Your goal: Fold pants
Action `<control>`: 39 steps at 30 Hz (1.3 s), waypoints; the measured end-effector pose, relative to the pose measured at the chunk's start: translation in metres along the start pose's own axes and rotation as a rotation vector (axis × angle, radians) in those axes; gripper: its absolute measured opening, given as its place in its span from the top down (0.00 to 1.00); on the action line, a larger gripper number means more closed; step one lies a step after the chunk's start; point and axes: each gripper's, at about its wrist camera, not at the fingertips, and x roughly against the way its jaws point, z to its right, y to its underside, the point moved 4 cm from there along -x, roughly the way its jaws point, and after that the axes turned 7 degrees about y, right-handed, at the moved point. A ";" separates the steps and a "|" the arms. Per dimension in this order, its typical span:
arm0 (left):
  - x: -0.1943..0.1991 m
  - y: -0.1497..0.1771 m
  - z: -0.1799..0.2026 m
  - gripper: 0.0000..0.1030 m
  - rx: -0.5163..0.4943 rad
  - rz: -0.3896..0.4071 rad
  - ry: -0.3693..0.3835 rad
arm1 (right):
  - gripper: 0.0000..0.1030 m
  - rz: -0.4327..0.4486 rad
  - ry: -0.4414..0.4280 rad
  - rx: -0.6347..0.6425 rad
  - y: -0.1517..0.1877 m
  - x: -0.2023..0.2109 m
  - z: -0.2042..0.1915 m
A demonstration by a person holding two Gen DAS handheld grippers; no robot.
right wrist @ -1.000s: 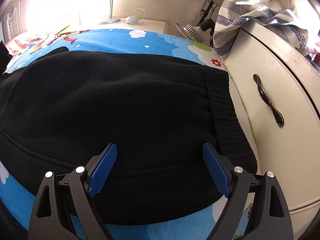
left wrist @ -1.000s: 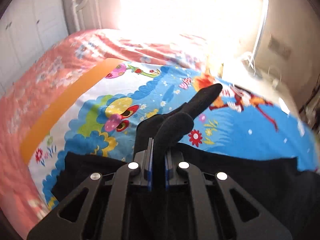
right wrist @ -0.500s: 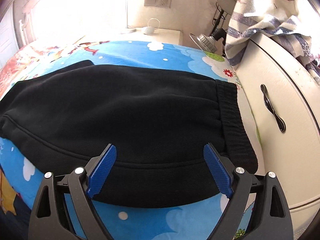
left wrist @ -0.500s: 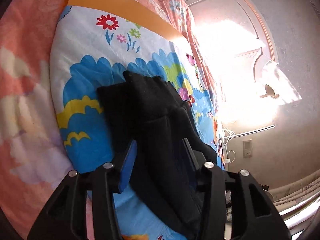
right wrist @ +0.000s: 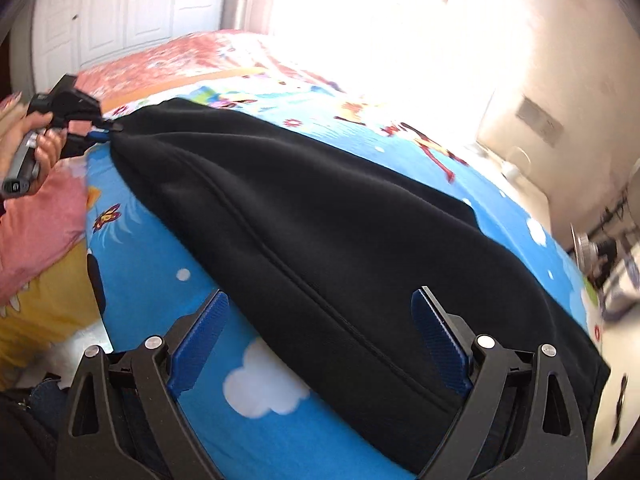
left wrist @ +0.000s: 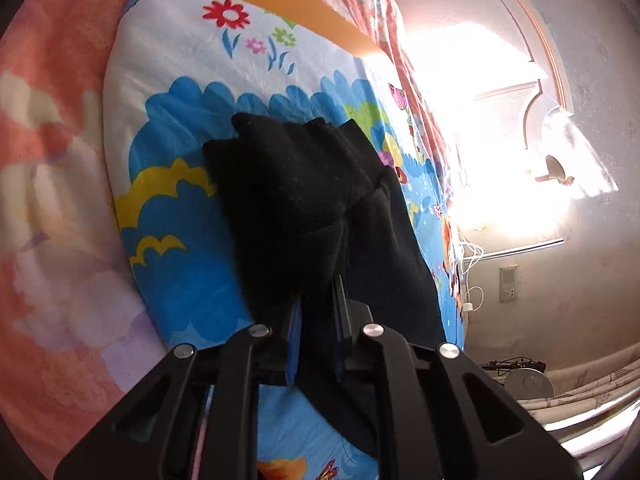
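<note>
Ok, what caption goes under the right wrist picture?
Open right tool hovers over black pants on a cartoon blanket.

A home bedroom: a bed fills both views, spread with a bright cartoon-print sheet (left wrist: 192, 216) over a pink floral cover (left wrist: 48, 128). White panelled wardrobe doors (right wrist: 120, 12) stand at the upper left of the right wrist view, and a wall socket (left wrist: 508, 284) with a plugged-in cable sits at the right of the left wrist view.

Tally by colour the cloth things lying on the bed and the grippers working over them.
Black pants: 1
Blue cartoon sheet: 1
Pink floral cover: 1
Black grippers with blue pads: 2, the left gripper and the right gripper
Total: 5
</note>
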 end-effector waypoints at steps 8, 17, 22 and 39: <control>-0.010 -0.001 -0.004 0.69 0.030 -0.030 0.131 | 0.16 -0.005 -0.072 -0.103 -0.067 -0.057 -0.043; 0.009 0.000 -0.002 0.80 -0.093 0.030 0.000 | 0.49 -0.214 -0.168 -0.041 -0.038 -0.084 -0.055; -0.002 0.048 0.015 0.65 -0.111 -0.104 0.166 | 0.49 -0.215 -0.150 -0.030 -0.039 -0.084 -0.059; -0.049 0.114 0.026 0.92 -0.142 -0.240 0.106 | 0.43 -0.229 -0.090 -0.008 -0.048 -0.076 -0.058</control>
